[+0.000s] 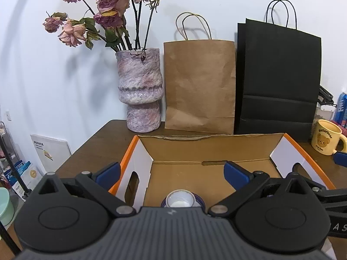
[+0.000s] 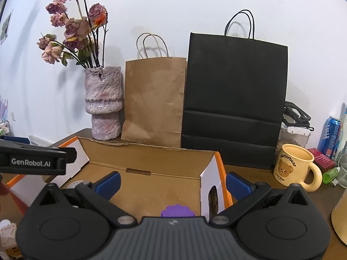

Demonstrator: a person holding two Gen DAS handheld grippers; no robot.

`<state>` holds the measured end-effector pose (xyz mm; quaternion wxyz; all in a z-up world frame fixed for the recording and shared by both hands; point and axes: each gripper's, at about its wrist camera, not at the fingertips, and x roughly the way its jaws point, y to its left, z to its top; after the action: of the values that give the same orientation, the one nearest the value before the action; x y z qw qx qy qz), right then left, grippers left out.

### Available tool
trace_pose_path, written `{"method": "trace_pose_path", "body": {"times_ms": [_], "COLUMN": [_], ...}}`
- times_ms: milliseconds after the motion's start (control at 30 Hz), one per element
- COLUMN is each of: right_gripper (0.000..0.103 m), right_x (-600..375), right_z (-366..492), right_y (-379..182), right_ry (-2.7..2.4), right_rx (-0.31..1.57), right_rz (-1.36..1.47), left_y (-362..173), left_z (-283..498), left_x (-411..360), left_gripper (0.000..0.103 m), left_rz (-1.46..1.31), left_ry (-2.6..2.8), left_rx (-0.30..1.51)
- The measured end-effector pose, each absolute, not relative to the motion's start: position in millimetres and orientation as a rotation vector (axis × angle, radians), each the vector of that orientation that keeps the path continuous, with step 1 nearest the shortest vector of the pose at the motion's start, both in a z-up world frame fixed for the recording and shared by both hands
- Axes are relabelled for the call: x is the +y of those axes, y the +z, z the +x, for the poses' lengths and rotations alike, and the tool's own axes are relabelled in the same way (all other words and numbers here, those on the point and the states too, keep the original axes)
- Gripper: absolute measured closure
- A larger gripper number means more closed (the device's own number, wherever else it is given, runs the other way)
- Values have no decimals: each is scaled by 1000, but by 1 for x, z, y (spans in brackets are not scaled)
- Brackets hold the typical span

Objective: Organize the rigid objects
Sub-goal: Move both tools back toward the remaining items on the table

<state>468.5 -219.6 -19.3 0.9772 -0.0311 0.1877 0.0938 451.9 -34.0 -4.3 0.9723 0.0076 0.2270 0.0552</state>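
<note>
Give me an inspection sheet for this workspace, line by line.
Surface: brown wooden table, partly covered.
Job's things: open cardboard box with orange edges; a roll of tape and a purple toothed disc lie inside it.
Clutter: yellow bear mug right of the box; blue can, green bottle, lidded container behind it.
Grippers: left claw open above the box, empty; right claw open, one finger inside the box and one outside, empty.
Cables: nothing seen.
Surroundings: white wall; vase of dried roses, brown paper bag and black paper bag stand behind the box.
</note>
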Motion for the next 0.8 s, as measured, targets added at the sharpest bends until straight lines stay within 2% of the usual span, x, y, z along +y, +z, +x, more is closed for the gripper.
{"method": "trace_pose_path", "body": {"times_ms": [800], "right_gripper": [0], "right_x": [-222], "right_z": [394], "right_y": [-14], "right_ry": [194], "right_rx": [349], "right_rz": [-95], "left_y": [2], "left_z": [374], "left_x": [-28], "left_gripper": [0], "left_rz": [19], "left_ry": [56], "left_rx": [424]}}
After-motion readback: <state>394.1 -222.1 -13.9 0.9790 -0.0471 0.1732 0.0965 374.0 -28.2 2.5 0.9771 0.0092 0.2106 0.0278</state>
